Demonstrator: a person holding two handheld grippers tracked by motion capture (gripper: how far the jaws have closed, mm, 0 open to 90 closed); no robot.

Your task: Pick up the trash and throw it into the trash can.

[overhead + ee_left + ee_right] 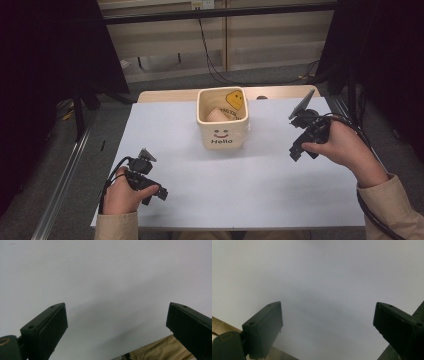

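Resting near the far middle of the white rectangular table top (250,175) is a cream square-sided container (223,132) with rounded corners, printed with a red smiling face and the word "Hello" on its near wall. A yellow face sticker (234,99) is seen on the inside of its far wall, and a pale tan rounded object (215,115) lies inside (its nature cannot be told).

The left gripper (156,192) is held in the person's left hand (120,192) over the near left part of the table, well apart from the container. In the left gripper view, its two black jaws are spread wide, with bare white surface between them (116,332); a strip of tan sleeve (160,351) is visible at the bottom edge.

The right gripper (298,151) is held in the right hand (345,147) at the right side of the table, to the right of the container and not touching it. In the right gripper view, its jaws are likewise spread wide over bare white surface (327,331), with nothing held.

Black cables trail from both grippers.
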